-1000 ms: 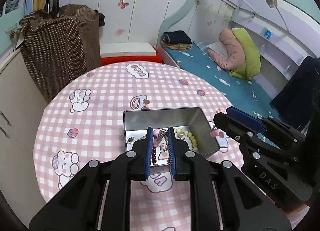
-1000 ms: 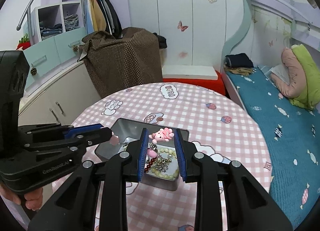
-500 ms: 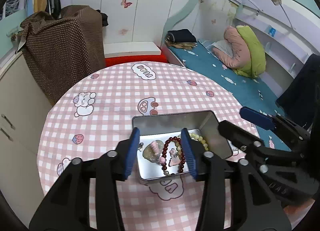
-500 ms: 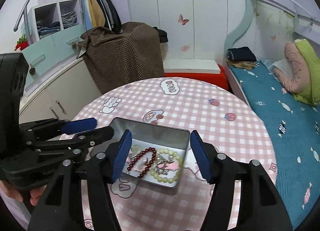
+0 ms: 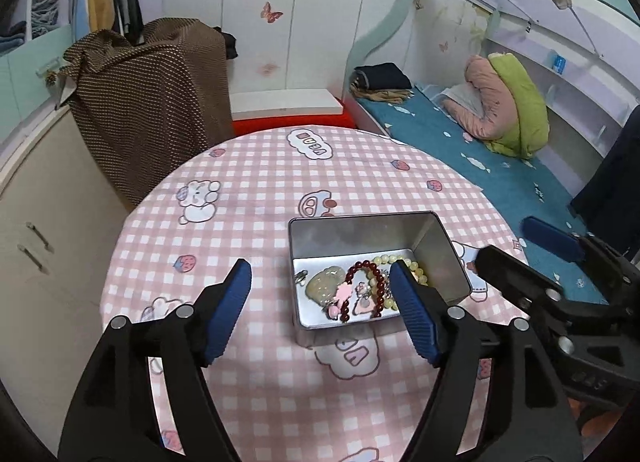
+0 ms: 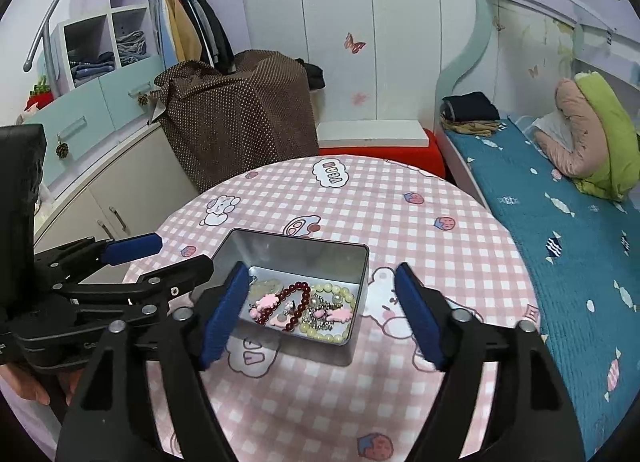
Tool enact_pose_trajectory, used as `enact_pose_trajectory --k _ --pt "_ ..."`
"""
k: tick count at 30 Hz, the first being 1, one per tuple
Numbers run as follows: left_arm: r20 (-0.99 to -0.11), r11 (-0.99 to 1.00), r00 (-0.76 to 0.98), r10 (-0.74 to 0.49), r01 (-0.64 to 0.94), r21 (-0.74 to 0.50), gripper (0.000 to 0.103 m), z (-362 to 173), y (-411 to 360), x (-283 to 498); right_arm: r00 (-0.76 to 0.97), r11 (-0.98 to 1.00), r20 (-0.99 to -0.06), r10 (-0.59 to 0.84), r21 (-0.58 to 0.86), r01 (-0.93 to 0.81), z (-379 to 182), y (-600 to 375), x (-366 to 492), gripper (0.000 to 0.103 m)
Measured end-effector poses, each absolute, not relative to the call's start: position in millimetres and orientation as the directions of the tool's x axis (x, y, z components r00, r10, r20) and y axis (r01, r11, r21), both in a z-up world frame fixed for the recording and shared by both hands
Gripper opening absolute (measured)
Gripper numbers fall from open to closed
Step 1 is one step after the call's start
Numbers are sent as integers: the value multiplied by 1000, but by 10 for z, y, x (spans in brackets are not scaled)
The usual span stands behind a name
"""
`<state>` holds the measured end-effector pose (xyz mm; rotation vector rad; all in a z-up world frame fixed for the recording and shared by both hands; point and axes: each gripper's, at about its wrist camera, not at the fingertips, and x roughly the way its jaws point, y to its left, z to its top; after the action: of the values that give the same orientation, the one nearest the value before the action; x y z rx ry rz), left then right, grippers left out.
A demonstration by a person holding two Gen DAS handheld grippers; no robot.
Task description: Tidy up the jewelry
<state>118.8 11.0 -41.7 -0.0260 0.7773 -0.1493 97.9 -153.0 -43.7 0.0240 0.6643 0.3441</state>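
Note:
A silver metal tin (image 5: 440, 254) (image 6: 360, 262) sits open on the round pink-checked table (image 5: 260, 190) (image 6: 440, 254). Inside lie a dark red bead bracelet (image 5: 362, 268) (image 6: 298, 290), a pale yellow bead bracelet (image 5: 416, 268) (image 6: 344, 298), pink charms (image 5: 340, 294) (image 6: 266, 302) and small silver pieces. My left gripper (image 5: 320, 282) is open and empty, held above the table just before the tin. My right gripper (image 6: 320, 282) is open and empty, over the tin's near side. Each gripper shows in the other's view, at the right edge of the left wrist view (image 5: 520, 254) and the left edge of the right wrist view (image 6: 160, 258).
A brown dotted cover (image 5: 160, 102) drapes over furniture behind the table. A bed with a blue sheet (image 6: 560, 222) and pink and green bedding runs along the right. Cabinets (image 6: 100, 198) stand at the left. A red and white bench (image 5: 288, 110) sits at the back.
Both grippers opened wide, dropping the red bracelet and the pink charm into the tin, and pulled back and up from it.

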Motion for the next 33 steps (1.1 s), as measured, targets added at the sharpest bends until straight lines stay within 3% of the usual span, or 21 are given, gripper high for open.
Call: enact_pose_trajectory --k 2,11,33 --pt "-690 990 711 -137 119 -74 77 -390 108 1098 737 948 -602 307 130 -289 -406 -1548 896 85" --pt "-666 998 743 -68 59 -36 88 -244 111 777 777 964 -571 264 127 -234 -265 -1675 546 93" --pt "-544 999 839 -10 27 25 88 34 -53 149 829 974 -513 223 147 -171 -134 -1834 56 96"
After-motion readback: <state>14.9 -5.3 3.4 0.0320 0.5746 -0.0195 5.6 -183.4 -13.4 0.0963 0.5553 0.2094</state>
